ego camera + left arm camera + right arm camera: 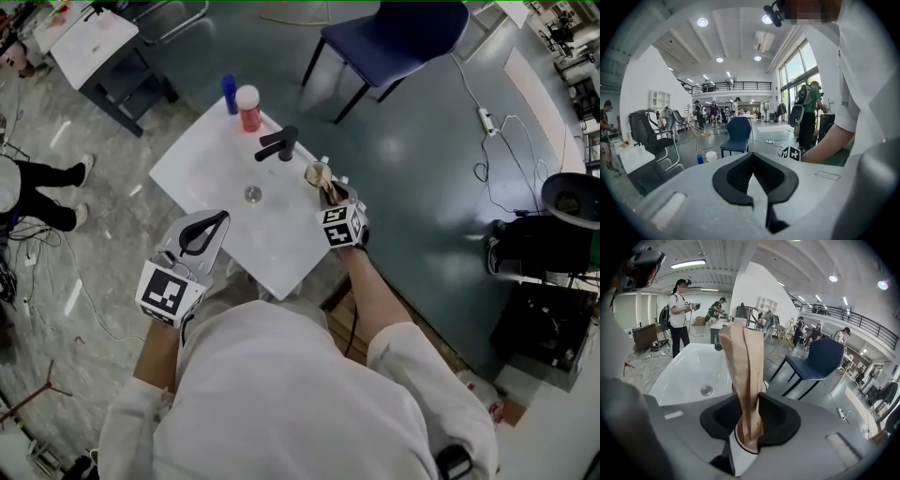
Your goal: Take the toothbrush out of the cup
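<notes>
A toothbrush (328, 191) in a brown paper sleeve stands in a pale cup (318, 174) at the right edge of the white sink (281, 239). My right gripper (335, 200) is over the cup. In the right gripper view the wrapped toothbrush (743, 376) rises upright between the black jaws, and my right gripper (747, 439) is shut on its lower part, with a bit of the cup's rim (764, 385) showing behind. My left gripper (223, 217) hovers at the sink's near left edge. It is shut and holds nothing (759, 201).
A black faucet (278, 143) stands behind the drain (252, 195). A red bottle with a white cap (248, 108) and a blue bottle (229, 94) stand at the sink's far corner. A blue chair (394, 37) stands beyond, with cables on the floor to the right.
</notes>
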A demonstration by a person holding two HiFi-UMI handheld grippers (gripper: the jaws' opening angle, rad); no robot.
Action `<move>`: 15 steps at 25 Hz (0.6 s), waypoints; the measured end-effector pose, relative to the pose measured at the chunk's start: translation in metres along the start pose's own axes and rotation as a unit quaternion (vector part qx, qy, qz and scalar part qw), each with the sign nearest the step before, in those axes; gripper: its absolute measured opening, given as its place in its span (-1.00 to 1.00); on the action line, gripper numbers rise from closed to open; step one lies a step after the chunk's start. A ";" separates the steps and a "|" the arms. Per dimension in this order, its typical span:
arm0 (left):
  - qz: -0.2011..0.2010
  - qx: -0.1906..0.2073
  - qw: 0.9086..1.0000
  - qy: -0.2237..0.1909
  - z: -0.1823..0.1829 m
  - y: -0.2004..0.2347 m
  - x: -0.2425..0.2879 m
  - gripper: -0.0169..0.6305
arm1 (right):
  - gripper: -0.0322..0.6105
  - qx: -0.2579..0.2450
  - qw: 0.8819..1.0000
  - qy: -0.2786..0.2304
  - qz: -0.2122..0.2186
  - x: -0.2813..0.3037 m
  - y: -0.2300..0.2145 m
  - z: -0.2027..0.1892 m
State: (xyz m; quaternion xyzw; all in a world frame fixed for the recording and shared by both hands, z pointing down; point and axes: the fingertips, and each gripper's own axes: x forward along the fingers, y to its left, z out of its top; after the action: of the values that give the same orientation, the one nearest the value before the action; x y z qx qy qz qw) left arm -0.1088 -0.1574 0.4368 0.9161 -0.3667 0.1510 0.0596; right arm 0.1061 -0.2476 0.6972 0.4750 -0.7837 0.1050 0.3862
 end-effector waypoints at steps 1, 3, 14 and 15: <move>-0.001 -0.001 1.000 0.000 0.001 0.000 0.000 -0.93 | -0.63 0.000 1.000 -0.002 -0.002 -0.001 -0.002 0.000; -0.001 -0.002 1.000 0.002 0.001 -0.001 0.000 -0.93 | -0.72 0.002 1.000 -0.005 -0.006 -0.002 -0.004 0.001; -0.006 0.001 1.000 0.002 -0.003 -0.001 0.007 -0.93 | -0.79 0.014 1.000 -0.024 -0.006 -0.009 -0.007 0.005; -0.008 0.001 1.000 0.000 -0.001 -0.001 0.008 -0.93 | -0.79 0.016 1.000 -0.026 -0.006 -0.010 -0.006 0.006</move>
State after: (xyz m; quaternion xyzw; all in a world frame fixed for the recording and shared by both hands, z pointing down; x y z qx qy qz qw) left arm -0.1030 -0.1610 0.4406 0.9190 -0.3594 0.1508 0.0595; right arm 0.1107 -0.2478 0.6844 0.4882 -0.7890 0.1034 0.3585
